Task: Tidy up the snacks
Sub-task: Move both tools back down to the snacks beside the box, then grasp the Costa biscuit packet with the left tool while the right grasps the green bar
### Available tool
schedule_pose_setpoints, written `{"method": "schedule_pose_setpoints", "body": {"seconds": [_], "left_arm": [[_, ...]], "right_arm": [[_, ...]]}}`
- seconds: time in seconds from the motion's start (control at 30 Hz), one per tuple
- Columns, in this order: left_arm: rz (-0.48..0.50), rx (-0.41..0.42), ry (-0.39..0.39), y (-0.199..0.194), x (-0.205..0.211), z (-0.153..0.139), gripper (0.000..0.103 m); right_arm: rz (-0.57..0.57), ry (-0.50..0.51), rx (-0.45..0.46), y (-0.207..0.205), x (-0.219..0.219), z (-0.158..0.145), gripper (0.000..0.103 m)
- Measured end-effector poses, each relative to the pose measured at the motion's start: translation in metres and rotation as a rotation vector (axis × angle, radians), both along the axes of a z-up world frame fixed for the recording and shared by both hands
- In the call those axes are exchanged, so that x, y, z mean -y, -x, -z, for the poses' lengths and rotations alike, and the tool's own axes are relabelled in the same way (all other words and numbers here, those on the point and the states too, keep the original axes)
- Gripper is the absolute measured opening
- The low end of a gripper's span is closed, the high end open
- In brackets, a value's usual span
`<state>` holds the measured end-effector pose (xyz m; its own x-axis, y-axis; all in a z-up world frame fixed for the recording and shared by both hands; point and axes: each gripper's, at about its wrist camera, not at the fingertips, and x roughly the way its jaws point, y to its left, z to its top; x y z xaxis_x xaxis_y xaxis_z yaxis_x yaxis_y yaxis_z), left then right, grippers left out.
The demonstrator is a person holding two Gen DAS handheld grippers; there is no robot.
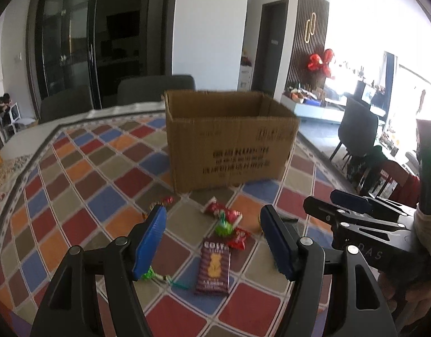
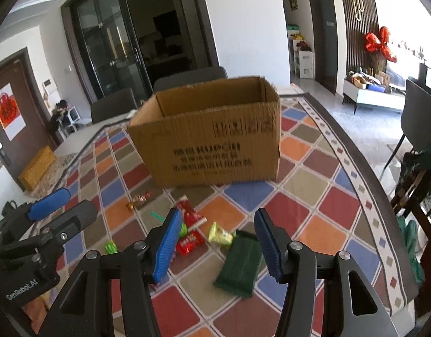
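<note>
An open cardboard box [image 1: 229, 140] stands on the patterned tablecloth; it also shows in the right wrist view [image 2: 209, 140]. Loose snacks lie in front of it. A maroon Costa packet [image 1: 214, 266] lies between the fingers of my open, empty left gripper [image 1: 212, 241], with red packets [image 1: 223, 212] and a green candy [image 1: 223, 227] beyond. My right gripper [image 2: 215, 244] is open and empty above a dark green packet [image 2: 240, 264], a yellow-green packet [image 2: 219, 234] and red packets [image 2: 188, 230]. Each gripper shows at the edge of the other's view.
The checkered tablecloth [image 1: 88, 174] covers the table. Small wrapped candies [image 2: 139, 198] lie left of the pile. Dark chairs [image 1: 156, 90] stand behind the table, another chair [image 2: 420, 118] to the right. The table's right edge [image 2: 356, 157] curves close by.
</note>
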<state>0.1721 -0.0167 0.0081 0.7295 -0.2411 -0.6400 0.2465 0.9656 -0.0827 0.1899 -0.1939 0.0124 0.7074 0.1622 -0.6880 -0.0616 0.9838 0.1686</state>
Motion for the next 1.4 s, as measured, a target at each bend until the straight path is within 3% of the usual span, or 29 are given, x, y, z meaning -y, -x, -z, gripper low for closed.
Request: {"method": "schedule_pose_setpoints", "body": {"seconds": [0.3, 0.8, 1.4], "left_arm": [[0.017, -0.095, -0.009, -0.003, 0.001, 0.038, 0.068], [0.052, -0.240, -0.015, -0.024, 0.003, 0.097, 0.066], [0.051, -0.277, -0.070, -0.041, 0.017, 0.125, 0.055]], "right_arm": [[-0.002, 0.011, -0.122, 0.004, -0.002, 0.037, 0.055], [0.048, 0.052, -0.247, -0.009, -0.003, 0.087, 0.055], [0.078, 0.108, -0.255, -0.027, -0.010, 0.101, 0.055]]}}
